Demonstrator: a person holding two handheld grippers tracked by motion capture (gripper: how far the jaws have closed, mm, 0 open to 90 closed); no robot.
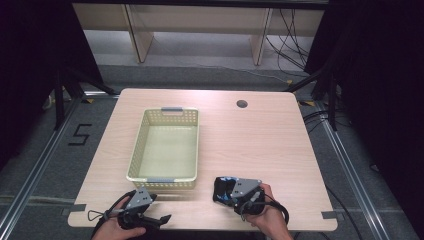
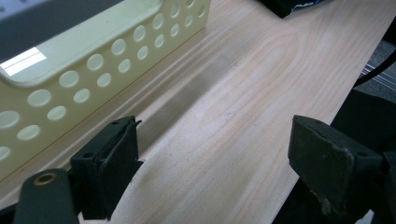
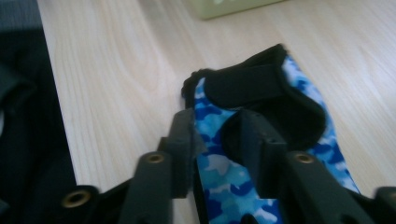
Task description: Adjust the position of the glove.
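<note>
Left side of high view: left gripper (image 1: 150,218) sits at near edge of the table (image 1: 260,135), held by the person's left hand (image 1: 117,230), w/ its cable looping off the hand's left. Jaws point right along the near edge. In left gripper view its jaws stand wide apart, nothing between them but bare wood; pads (image 2: 114,158) hover just above the tabletop (image 2: 224,130).

Just beyond it, the basket (image 1: 137,150): pale yellow plastic, perforated walls, grey handle grips at near & far ends. It sits left of table centre, long axis running away from the person, near wall close to the left gripper. Left gripper view shows its holed side wall (image 2: 93,70) at upper left, resting on the wood.

Right of centre, near edge: right gripper (image 1: 220,192) in the person's right hand (image 1: 265,217), jaws pointing left toward the basket's near corner. At its tip lies the pouch (image 1: 227,187), black w/ blue camo pattern, flat on the table, just right of the basket but apart from it. In right gripper view the pouch (image 3: 261,98) lies under & between the jaws: jaws partly open, straddling its black-edged end. Pads look off the fabric, so no grip, though contact on the right pad is hard to tell.

Far right: a round cable hole (image 1: 242,104) near the table's far edge.
</note>
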